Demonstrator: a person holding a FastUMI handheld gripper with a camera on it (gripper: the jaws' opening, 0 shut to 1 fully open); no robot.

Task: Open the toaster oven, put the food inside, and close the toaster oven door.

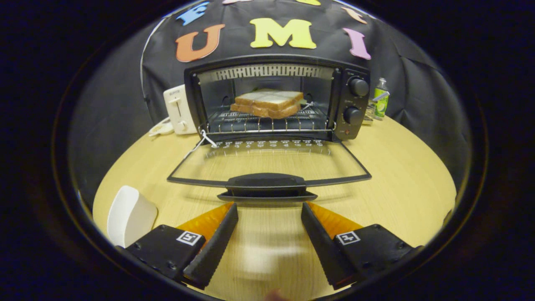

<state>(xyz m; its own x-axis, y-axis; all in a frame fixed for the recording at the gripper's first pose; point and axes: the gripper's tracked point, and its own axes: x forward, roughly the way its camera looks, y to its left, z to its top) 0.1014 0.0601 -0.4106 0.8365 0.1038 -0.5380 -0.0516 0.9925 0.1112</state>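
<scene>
I see my gripper [269,207] with its fingers spread wide and grasping nothing, poised just short of the black handle [266,186] on the glass door [267,161], which lies folded down flat in front of the black toaster oven [278,98]. Two stacked slices of white bread [268,103] rest on the wire rack [267,123] inside that oven. Left of the oven stands a white pop-up toaster [179,109], right of it a small green bottle [380,99], and a white dish [129,215] sits on the pale wooden table [397,179] well out in front of it, beside my left finger.

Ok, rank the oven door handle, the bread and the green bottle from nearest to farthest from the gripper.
The gripper is open, holding nothing.
1. Door handle, just ahead of the fingertips.
2. Bread, on the rack inside the open toaster oven.
3. Green bottle, behind the oven's knob side.
</scene>
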